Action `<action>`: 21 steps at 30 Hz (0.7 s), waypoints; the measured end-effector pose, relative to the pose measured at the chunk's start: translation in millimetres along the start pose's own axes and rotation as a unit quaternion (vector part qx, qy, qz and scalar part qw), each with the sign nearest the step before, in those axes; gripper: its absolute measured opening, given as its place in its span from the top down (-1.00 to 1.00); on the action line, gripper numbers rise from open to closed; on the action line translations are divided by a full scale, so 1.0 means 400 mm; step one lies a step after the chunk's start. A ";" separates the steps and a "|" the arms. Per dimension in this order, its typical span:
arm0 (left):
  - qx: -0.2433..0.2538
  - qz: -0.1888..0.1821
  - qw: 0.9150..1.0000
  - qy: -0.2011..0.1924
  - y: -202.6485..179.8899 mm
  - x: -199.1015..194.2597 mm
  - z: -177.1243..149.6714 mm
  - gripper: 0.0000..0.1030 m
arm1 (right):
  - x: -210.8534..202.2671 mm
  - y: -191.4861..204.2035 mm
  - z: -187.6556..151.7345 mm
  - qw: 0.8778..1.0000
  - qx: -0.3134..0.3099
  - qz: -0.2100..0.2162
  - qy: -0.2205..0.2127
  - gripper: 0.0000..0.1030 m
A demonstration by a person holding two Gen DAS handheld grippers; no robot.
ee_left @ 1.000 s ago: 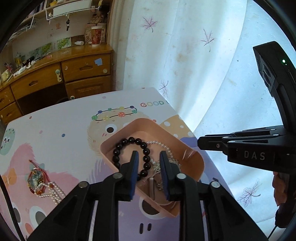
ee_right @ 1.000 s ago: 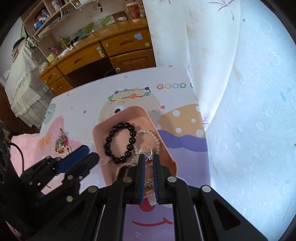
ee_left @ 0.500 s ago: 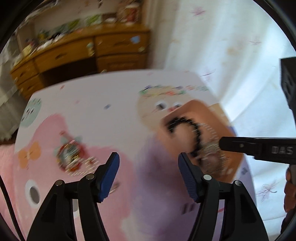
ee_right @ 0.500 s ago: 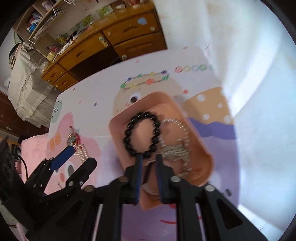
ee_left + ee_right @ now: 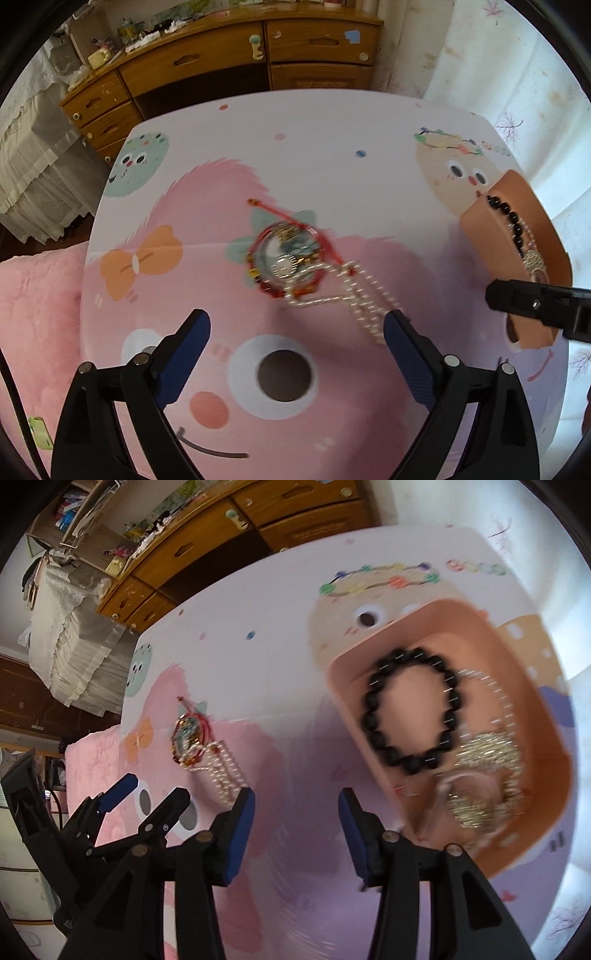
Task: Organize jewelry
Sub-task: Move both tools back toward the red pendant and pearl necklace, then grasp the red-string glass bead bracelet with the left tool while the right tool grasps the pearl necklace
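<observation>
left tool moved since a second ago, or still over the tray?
Yes. The left tool has left the pink tray and now sits by the red bracelet, its jaws just opened, empty.

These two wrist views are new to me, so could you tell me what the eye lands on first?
Most striking is the peach tray at the right of the cartoon-printed mat, holding a black bead bracelet beside a glittery chain heap. Left of it, loose on the mat, a red-rimmed round pendant lies tangled with a pearl strand. The left gripper hangs over that pile, wide open and empty.
</observation>
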State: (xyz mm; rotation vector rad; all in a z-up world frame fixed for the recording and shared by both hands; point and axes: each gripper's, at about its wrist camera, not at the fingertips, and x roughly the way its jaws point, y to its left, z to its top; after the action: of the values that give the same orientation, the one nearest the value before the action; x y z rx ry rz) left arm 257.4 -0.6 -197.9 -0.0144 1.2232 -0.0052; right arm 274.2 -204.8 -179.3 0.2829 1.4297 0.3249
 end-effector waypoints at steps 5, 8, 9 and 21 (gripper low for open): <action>-0.020 -0.033 0.999 0.013 0.055 0.027 0.011 -0.83 | 0.058 0.051 -0.023 0.999 -0.036 0.000 -0.011 -0.08; -0.037 -0.053 0.998 0.022 0.076 0.042 0.037 -0.84 | 0.078 0.075 -0.043 0.997 -0.066 0.006 -0.038 -0.09; -0.039 -0.055 0.997 0.023 0.079 0.045 0.042 -0.84 | 0.083 0.086 -0.049 0.995 -0.080 0.010 -0.050 -0.09; -0.043 -0.065 0.996 0.046 0.086 0.094 0.148 -0.84 | 0.171 0.216 -0.099 0.947 -0.292 -0.050 -0.123 -0.08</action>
State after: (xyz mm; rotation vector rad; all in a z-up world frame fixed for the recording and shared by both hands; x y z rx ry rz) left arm 325.6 33.8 -213.8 -0.1697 1.3126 -0.0675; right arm 238.1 -98.7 -213.9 -0.2265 1.0401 0.5905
